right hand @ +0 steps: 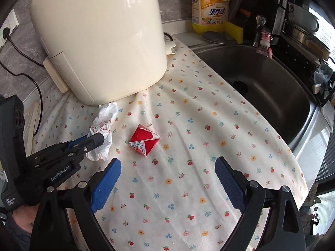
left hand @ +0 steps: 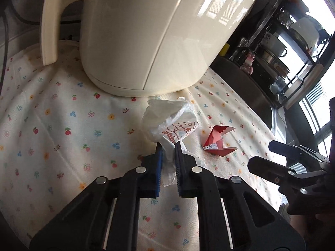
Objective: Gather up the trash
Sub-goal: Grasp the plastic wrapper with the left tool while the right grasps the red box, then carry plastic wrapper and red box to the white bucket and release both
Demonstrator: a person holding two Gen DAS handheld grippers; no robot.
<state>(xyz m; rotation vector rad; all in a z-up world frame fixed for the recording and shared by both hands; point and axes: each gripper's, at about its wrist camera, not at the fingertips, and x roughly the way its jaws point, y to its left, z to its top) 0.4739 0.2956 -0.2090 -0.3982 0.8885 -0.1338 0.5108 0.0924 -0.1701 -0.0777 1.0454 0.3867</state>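
A crumpled white plastic wrapper (left hand: 171, 121) with red print lies on the flowered cloth (left hand: 62, 129) in front of a cream appliance. My left gripper (left hand: 167, 146) is shut on its near end, the thin plastic pinched between the blue pads. In the right wrist view the same wrapper (right hand: 103, 123) shows with the left gripper (right hand: 98, 139) clamped on it. A folded red paper carton (left hand: 217, 142) lies just right of the wrapper. My right gripper (right hand: 167, 163) stands open over the cloth, short of the red carton (right hand: 144, 140), with nothing between its fingers.
A large cream appliance (right hand: 100, 37) stands at the back of the cloth, its black cord (right hand: 25, 75) running to a wall socket. A steel sink (right hand: 261, 83) lies to the right. A yellow detergent bottle (right hand: 210, 6), a sponge and a dark dish rack (left hand: 293, 48) stand behind it.
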